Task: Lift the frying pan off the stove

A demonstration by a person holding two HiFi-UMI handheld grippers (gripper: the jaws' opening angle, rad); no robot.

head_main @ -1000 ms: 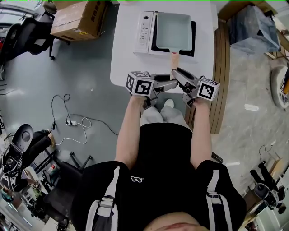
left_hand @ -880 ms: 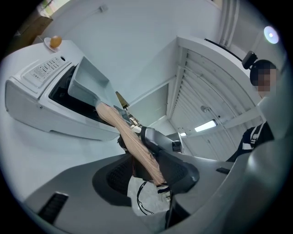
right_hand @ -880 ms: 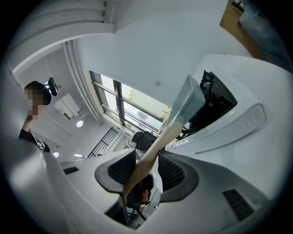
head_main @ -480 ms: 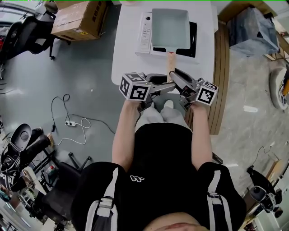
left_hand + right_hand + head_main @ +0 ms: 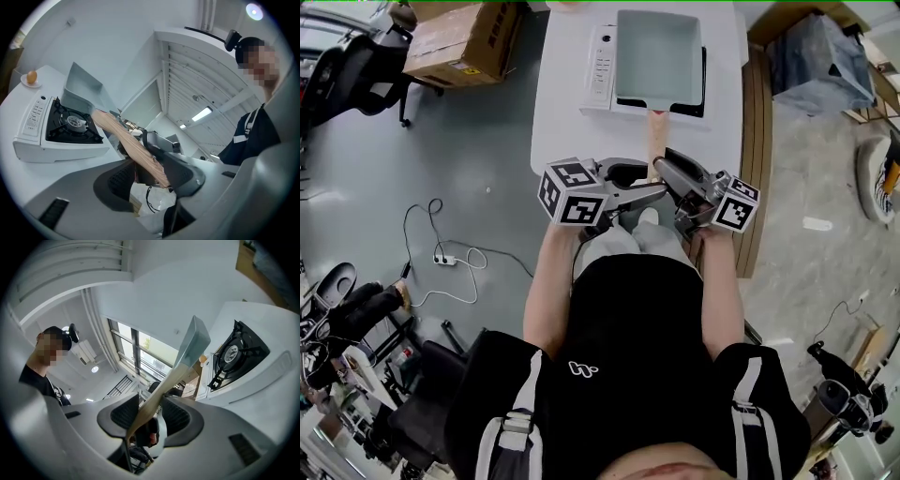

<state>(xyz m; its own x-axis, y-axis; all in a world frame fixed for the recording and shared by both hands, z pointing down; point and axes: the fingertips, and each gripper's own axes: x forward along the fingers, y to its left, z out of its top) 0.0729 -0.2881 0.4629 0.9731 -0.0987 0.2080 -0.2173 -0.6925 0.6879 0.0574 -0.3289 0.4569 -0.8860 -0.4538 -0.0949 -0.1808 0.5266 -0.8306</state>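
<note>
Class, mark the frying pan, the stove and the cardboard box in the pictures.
frying pan [image 5: 661, 52], head view, flat inside of the pan.
stove [image 5: 601, 61], head view, its white control panel.
cardboard box [image 5: 464, 39], head view, top flap.

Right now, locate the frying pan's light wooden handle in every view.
Head view: light wooden handle upper centre, below the pale rectangular pan.
Left gripper view: handle centre, slanting down-right.
Right gripper view: handle lower centre, slanting up-right.
Shared landmark: white portable gas stove, top in head view, left and right in the gripper views.
</note>
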